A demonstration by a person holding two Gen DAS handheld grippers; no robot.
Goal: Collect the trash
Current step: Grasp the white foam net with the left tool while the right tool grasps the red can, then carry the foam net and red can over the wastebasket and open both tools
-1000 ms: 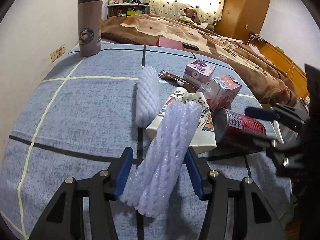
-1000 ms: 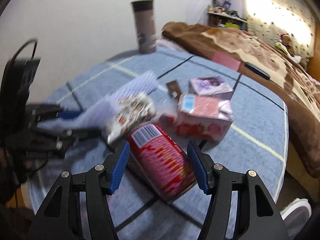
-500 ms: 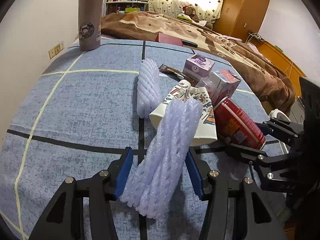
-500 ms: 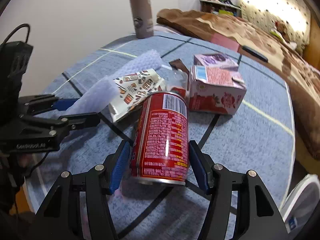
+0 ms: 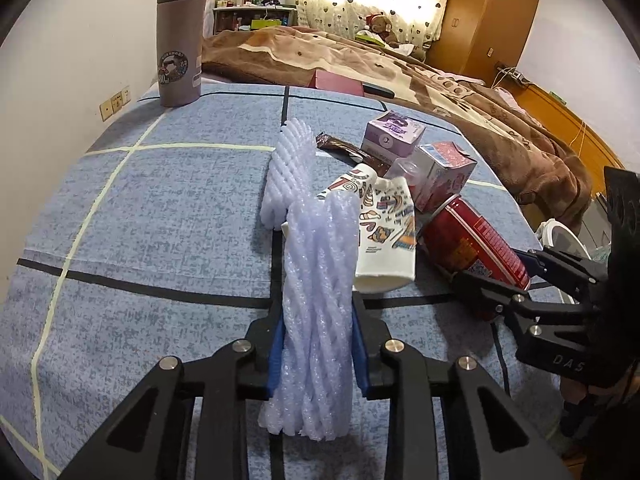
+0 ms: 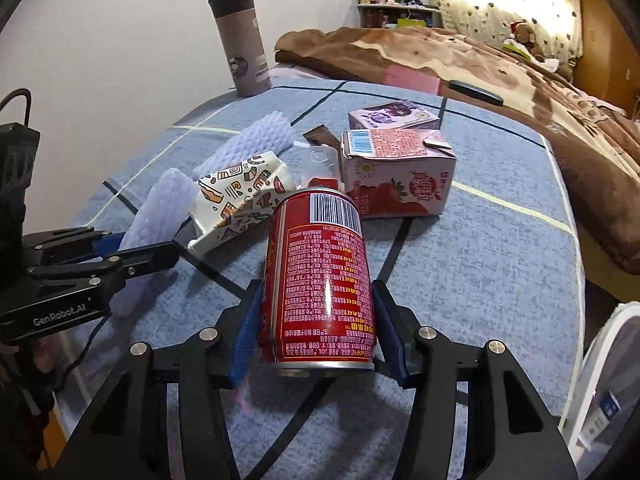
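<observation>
Red can (image 6: 322,276) squeezed between right fingers (image 6: 390,330)

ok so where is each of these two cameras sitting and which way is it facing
Left wrist: on the left gripper, looking down its fingers across the blue tablecloth; its jaws, just closing, squeeze the foam net sleeve; the right gripper shows at right.
Right wrist: on the right gripper, facing the same table; its jaws, just closing, clamp the red can; the left gripper shows at left.
Shared: the can, sleeve, patterned paper cup, strawberry carton, grey tumbler.
</observation>
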